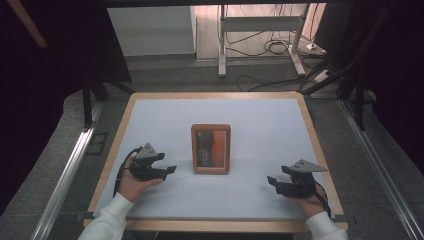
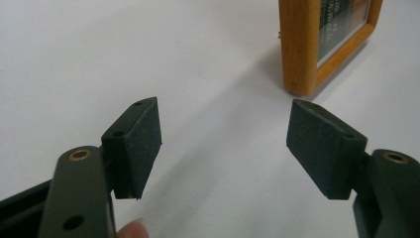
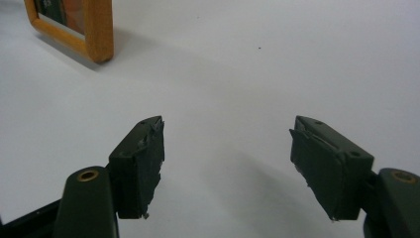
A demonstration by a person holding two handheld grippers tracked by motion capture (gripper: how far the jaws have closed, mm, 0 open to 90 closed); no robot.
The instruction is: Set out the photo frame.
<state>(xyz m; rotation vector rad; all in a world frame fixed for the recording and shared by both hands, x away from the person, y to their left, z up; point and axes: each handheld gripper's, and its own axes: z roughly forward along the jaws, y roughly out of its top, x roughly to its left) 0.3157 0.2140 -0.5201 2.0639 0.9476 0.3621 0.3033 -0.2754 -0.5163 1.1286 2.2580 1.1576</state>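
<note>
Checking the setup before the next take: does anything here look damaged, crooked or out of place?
The right gripper's pads look frayed, with torn edges. The wooden picture frame stands upright and square on the white table, and both grippers are open and apart from it.

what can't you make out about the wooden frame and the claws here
- Picture inside the wooden frame: too small and dim in the high view to read.
- Frame in the left gripper view: cut off by the top edge.
- Frame in the right gripper view: cut off by the top-left corner.
- Frame's back and support: hidden behind it.
- Left claw and right claw: open, nothing between them.
</note>
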